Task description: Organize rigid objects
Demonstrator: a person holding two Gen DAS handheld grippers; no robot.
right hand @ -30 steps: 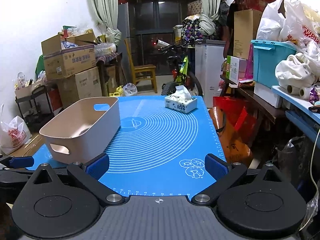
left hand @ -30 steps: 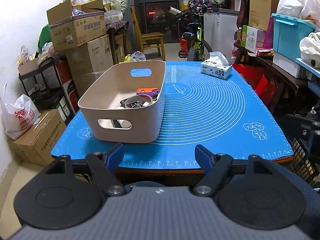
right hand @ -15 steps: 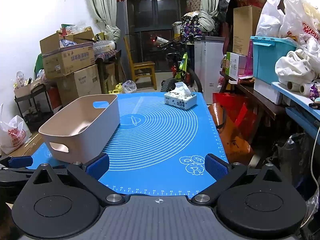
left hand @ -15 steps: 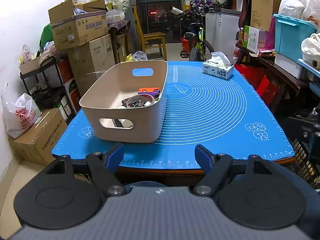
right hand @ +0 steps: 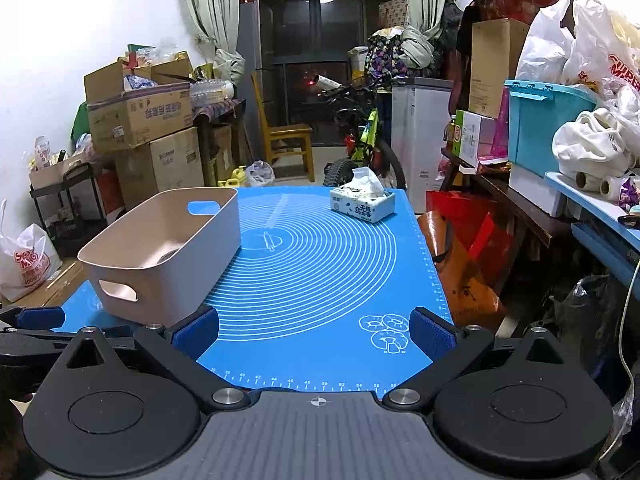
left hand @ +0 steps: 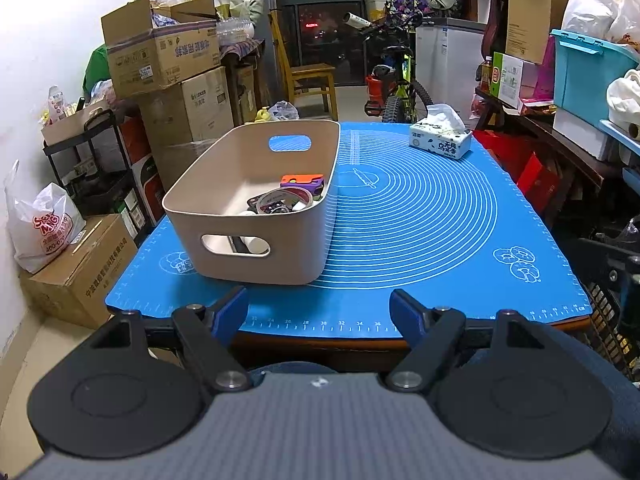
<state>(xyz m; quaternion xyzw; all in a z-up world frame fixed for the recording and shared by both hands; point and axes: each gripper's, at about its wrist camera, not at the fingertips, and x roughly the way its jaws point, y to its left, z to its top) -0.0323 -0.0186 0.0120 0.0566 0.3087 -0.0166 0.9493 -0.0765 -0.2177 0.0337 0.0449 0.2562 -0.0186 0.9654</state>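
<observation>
A beige bin [left hand: 248, 216] is seen at the left of a blue mat [left hand: 420, 216], its near wall close to the mat's front edge. Small rigid items are gathered inside it at the right-hand end: a tape roll [left hand: 280, 202], an orange-and-purple piece [left hand: 302, 182], and others too small to name. At the mat's far right corner a tissue box [left hand: 440, 140] is left standing, well apart from the bin. No loose item is seen on the open mat between them, so the sorting is judged to be all but finished; whether the tissue box counts among the things to be put away cannot be told.

The left gripper [left hand: 320, 312] is held low before the table's front edge, level and pointed down the mat, with the bin just ahead and to its left. Its jaws are spread wide and nothing is gripped. The right gripper [right hand: 316, 332] is held beside it, above the mat's near edge, aimed toward the tissue box. Its jaws are likewise spread wide and nothing is carried between them.
</observation>
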